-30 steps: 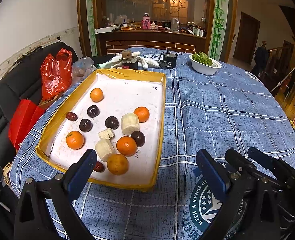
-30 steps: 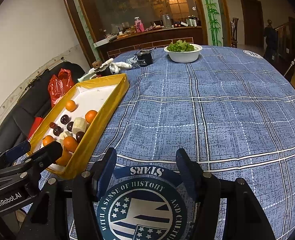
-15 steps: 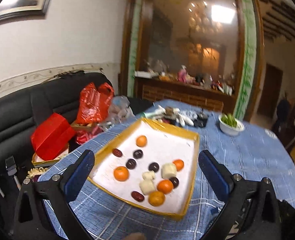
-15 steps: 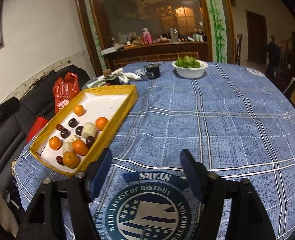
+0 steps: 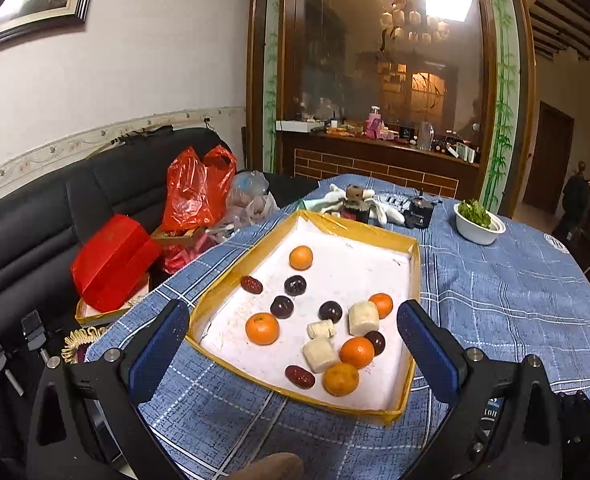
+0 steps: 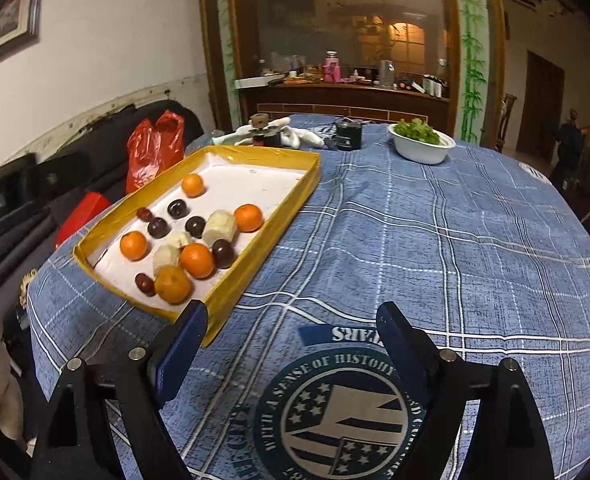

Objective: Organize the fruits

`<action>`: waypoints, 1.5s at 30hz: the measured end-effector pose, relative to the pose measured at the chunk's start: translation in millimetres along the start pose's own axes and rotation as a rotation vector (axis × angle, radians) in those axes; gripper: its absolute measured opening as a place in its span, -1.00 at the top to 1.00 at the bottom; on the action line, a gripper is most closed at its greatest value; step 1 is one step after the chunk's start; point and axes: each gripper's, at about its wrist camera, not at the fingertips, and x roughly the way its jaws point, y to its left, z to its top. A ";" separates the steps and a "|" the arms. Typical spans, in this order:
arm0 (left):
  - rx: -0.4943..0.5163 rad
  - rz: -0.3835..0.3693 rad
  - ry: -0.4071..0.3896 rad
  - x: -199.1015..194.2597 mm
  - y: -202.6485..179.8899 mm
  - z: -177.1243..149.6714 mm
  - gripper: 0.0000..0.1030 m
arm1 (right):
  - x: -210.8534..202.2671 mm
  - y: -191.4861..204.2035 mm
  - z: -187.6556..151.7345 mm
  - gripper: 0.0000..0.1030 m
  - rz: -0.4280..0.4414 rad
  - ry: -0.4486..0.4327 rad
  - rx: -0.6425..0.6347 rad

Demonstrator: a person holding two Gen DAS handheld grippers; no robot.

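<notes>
A yellow-rimmed white tray (image 5: 413, 312) (image 6: 307, 184) lies on the blue checked tablecloth. It holds several oranges (image 5: 262, 329) (image 6: 133, 245), dark round fruits (image 5: 295, 285) (image 6: 177, 208), red dates (image 5: 251, 284) (image 6: 144, 283) and pale peeled banana pieces (image 5: 362, 318) (image 6: 219, 227), all mixed together. My left gripper (image 5: 293, 348) is open and empty, raised in front of the tray's near edge. My right gripper (image 6: 291, 344) is open and empty over the cloth, right of the tray's near corner.
A white bowl of greens (image 5: 478, 225) (image 6: 421, 144), a black jar (image 5: 417, 216) (image 6: 348, 136) and a white cloth with small jars (image 5: 357, 204) stand behind the tray. Red bags (image 5: 197, 188) and a black sofa (image 5: 23, 232) are left of the table edge.
Both grippers have risen and pulled back from the table. The left view now looks at the tray from higher and farther left. No fruit has moved.
</notes>
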 end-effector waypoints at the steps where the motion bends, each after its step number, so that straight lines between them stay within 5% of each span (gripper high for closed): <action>1: 0.000 -0.003 0.007 0.8 -0.3 -0.3 -1.00 | 0.1 2.7 -0.1 -0.77 -0.001 -0.001 -0.009; 20: -0.035 -0.075 0.141 24.9 6.7 -7.5 -1.00 | 8.9 19.6 -1.7 -0.78 -0.014 0.017 -0.053; 45: -0.029 -0.084 0.167 32.0 1.9 -13.5 -1.00 | 17.7 19.4 -4.0 -0.80 -0.012 0.038 -0.049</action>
